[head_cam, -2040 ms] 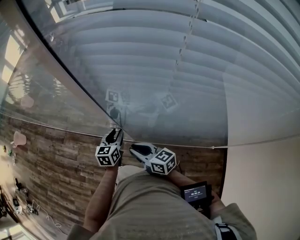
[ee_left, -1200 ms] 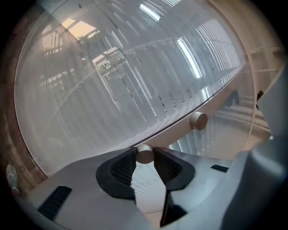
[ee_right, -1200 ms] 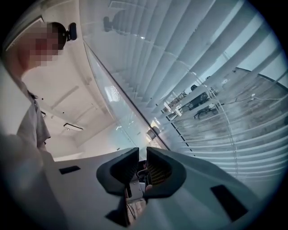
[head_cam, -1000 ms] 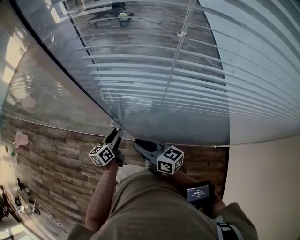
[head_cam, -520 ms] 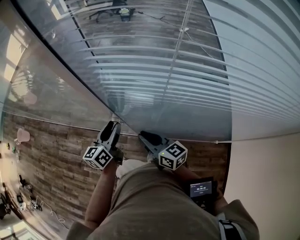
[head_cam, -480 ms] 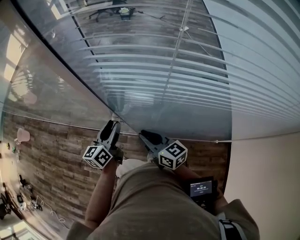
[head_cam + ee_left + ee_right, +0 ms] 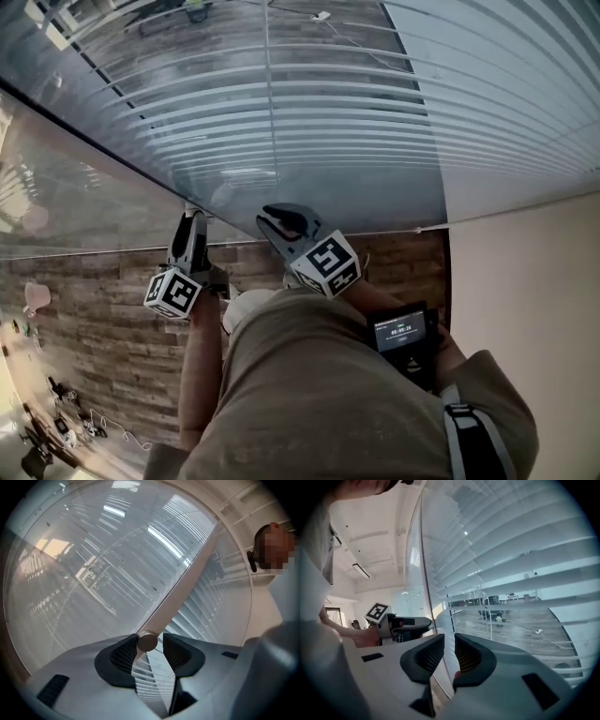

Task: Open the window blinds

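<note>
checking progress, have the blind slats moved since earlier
Yes: the slats have tilted from flat against the glass to edge-on; the floor beyond shows between them.

The blinds are pale grey-white, and their slats make thin horizontal stripes. The floor is brown wood plank, streaked light and dark. The wall is plain cream. The left gripper and right gripper are grey, with black ribbed pads and cubes patterned in black and white squares. The wand is beige. The shirt is khaki.
</note>
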### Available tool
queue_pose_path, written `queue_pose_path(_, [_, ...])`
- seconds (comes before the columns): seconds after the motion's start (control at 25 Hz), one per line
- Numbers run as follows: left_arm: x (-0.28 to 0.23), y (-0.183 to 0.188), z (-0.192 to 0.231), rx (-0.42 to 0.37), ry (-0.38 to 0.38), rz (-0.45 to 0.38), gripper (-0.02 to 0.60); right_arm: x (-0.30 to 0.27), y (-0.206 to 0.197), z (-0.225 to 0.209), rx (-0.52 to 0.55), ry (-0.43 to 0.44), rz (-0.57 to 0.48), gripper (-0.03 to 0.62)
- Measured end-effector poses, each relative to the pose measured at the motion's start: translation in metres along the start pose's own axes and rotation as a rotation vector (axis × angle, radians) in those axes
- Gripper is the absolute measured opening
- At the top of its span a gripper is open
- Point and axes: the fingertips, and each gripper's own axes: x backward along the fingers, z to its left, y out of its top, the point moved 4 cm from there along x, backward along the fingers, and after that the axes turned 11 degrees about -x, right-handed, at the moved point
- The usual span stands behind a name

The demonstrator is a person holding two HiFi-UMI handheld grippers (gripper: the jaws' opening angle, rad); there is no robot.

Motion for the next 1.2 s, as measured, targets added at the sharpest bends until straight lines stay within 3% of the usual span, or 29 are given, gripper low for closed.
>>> queue_pose_path(0.32, [-0.005, -0.002, -0.001, -0.02, 0.022, 0.001, 0.173, 0.001, 0.002, -0.003, 0.013, -0.004, 0.005, 0.057])
queue_pose_path(0.8, [0.013, -0.005, 0.0, -0.069, 0.035, 0.003, 0.173, 0.01, -0.022, 0.02, -0.055, 0.048, 0.025, 0.057])
queue_pose_path(1.0, [0.003, -0.004, -0.007, 0.033, 0.048, -0.012, 0.173, 0.01, -0.025, 0.01, -0.14, 0.062, 0.027, 0.057])
queue_pose_path(1.2, [0.02, -0.005, 0.004, 0.108, 0.0, 0.007, 0.161, -0.009, -0.032, 0.037, -0.173, 0.059, 0.002, 0.057])
